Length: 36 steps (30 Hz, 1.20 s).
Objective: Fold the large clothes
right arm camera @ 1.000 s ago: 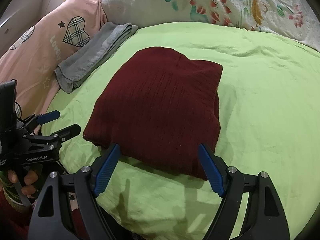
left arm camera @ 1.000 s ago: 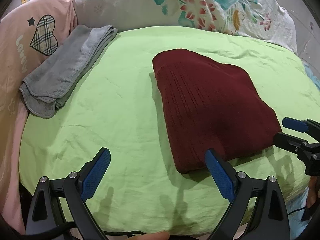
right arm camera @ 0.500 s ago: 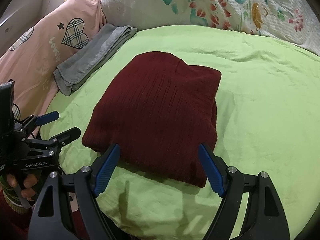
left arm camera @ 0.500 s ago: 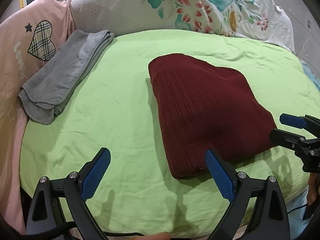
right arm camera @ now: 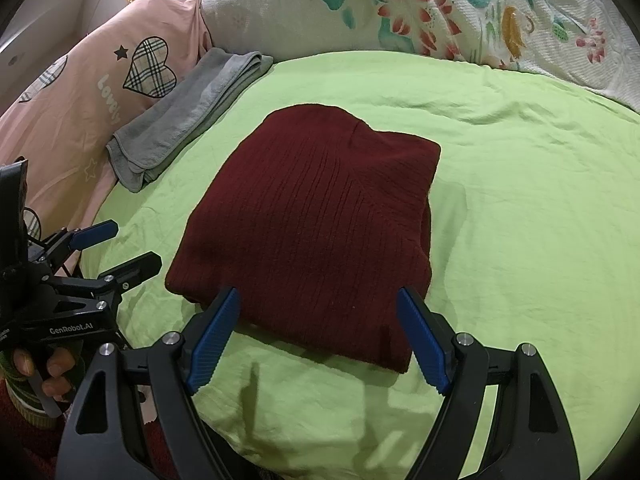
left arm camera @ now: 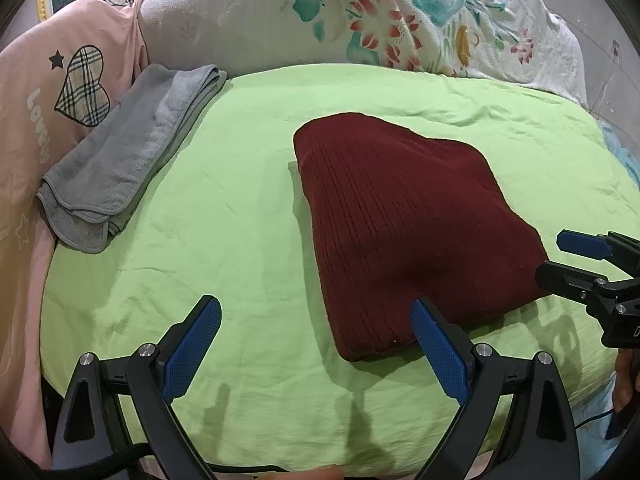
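A dark red knitted sweater [left arm camera: 404, 220] lies folded into a compact stack on the green bedsheet [left arm camera: 240, 208]; it also shows in the right wrist view [right arm camera: 316, 224]. My left gripper [left arm camera: 316, 344] is open and empty, held above the sheet just in front of the sweater's near left corner. My right gripper [right arm camera: 320, 336] is open and empty, held just in front of the sweater's near edge. Each gripper shows in the other's view, the right one [left arm camera: 568, 260] at the sweater's right side and the left one [right arm camera: 116, 248] at its left.
A folded grey towel [left arm camera: 128, 156] lies at the sheet's far left, against a pink pillow [left arm camera: 52, 92] with a plaid heart. A floral quilt [left arm camera: 360, 20] is piled along the back. The bed's near edge [left arm camera: 280, 456] is right under the grippers.
Both grippers have drawn back a little from the sweater, staying open. The sweater and towel have not moved.
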### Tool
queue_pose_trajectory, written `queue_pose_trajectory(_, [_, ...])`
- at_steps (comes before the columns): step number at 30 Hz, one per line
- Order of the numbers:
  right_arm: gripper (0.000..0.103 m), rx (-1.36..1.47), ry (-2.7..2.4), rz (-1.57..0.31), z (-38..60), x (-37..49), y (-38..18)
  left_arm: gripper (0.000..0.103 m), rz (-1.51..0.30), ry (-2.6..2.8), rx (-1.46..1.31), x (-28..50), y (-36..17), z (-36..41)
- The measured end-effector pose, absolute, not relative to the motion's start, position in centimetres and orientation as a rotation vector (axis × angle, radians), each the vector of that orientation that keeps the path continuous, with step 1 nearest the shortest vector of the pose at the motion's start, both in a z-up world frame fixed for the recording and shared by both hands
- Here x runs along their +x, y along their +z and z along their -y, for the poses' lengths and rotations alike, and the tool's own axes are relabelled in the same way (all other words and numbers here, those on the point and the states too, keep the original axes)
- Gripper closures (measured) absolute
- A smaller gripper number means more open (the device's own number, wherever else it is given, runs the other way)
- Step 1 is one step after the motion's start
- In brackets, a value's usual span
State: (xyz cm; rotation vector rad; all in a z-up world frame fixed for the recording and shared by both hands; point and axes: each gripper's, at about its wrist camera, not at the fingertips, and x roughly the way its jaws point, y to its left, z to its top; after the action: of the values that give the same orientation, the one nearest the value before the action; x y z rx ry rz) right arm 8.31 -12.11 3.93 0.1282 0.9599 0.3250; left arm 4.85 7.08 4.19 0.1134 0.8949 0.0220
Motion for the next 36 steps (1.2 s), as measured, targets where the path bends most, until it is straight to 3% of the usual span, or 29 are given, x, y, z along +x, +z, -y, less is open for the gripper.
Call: queue_pose_trajectory(36, [0.022, 0.126, 0.337, -0.947, 12.1, 7.3, 4.7, 0.007, -0.869, 0.013, 0.113, 3.7, 4.9, -6.7])
